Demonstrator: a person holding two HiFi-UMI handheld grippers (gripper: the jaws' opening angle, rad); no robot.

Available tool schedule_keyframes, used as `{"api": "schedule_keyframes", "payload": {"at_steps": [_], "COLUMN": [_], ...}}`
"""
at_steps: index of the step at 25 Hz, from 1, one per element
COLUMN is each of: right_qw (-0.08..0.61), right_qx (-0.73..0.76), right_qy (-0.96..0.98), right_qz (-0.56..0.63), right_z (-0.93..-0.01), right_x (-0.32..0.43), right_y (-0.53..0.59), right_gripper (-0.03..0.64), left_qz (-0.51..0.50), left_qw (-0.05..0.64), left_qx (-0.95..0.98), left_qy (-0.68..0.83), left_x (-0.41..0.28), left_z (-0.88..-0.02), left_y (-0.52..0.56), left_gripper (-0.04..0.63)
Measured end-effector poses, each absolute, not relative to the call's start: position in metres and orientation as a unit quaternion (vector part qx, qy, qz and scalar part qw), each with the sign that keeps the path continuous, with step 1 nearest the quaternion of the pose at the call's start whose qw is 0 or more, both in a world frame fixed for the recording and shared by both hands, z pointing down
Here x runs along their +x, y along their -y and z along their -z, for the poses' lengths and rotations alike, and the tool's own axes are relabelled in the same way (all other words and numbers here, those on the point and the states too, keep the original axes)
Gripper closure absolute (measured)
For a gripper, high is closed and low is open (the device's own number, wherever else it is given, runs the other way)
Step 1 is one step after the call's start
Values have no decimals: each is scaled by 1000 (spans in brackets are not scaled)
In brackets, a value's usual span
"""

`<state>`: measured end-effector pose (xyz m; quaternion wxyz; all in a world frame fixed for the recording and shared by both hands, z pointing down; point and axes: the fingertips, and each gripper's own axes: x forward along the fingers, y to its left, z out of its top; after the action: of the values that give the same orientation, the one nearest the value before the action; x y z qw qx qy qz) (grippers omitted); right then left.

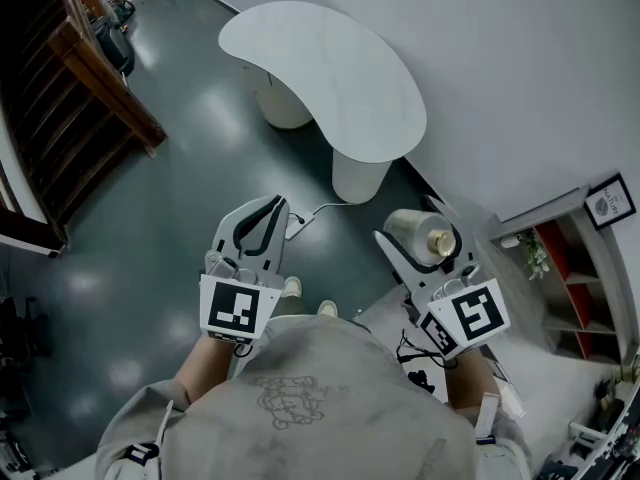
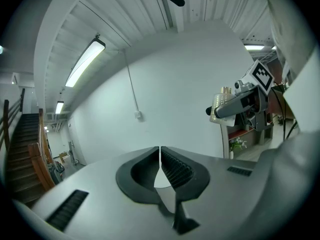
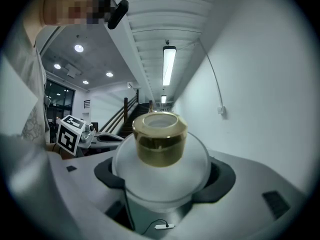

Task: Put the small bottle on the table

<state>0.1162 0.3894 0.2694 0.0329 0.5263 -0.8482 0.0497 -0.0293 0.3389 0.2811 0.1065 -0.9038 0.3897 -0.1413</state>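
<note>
- Jaws of the right gripper (image 3: 162, 184) clamped round the belly of the small round frosted bottle (image 3: 160, 166), with the shiny gold cap (image 3: 160, 136) standing free of the grip.
- Jaws of the left gripper (image 2: 160, 170) pressed together on nothing, off to the side and of no help in steadying the load.
- Bottle in the air, low in front of the person, well apart from the white kidney-shaped table (image 1: 330, 78) ahead; not yet set down.
- Likely slip: a curved, smooth-looking body pinched at two sides only, apt to swivel or squirt out under any easing of the squeeze on the way over.
- Likely breakage: nothing below but the glossy dark green floor (image 1: 160, 218), hard by the look of it.
- Possible snag or trip: a white cable with a small block (image 1: 303, 218) lying on the floor between the feet and the table's pedestal.
- Possible roll off the tabletop if released tilted or too near the rounded rim.
- Writing: none seen on bottle or cap; only black-and-white square patterns on the marker cubes (image 1: 240, 308), no letters; print on the small framed sign (image 1: 610, 203) at the right too small to read.
</note>
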Motion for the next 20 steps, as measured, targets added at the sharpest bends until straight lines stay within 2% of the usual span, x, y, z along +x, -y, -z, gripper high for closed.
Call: {"api": "schedule_keyframes", "payload": {"at_steps": [11, 20], "right_qw": [25, 41], "right_qx": [536, 536], "right_qy": [843, 842], "right_qz": [-42, -41], "right_z": [-275, -279], "right_x": [120, 112], "right_y": [-372, -318], "right_gripper": [290, 290], "left_qz": [132, 119], "left_qw": [121, 114], "left_qx": [-900, -904], "left_qy": [-398, -396], "left_x": [-33, -38], "left_z": [-278, -285], "left_y": [-321, -264], "left_gripper": [571, 571]}}
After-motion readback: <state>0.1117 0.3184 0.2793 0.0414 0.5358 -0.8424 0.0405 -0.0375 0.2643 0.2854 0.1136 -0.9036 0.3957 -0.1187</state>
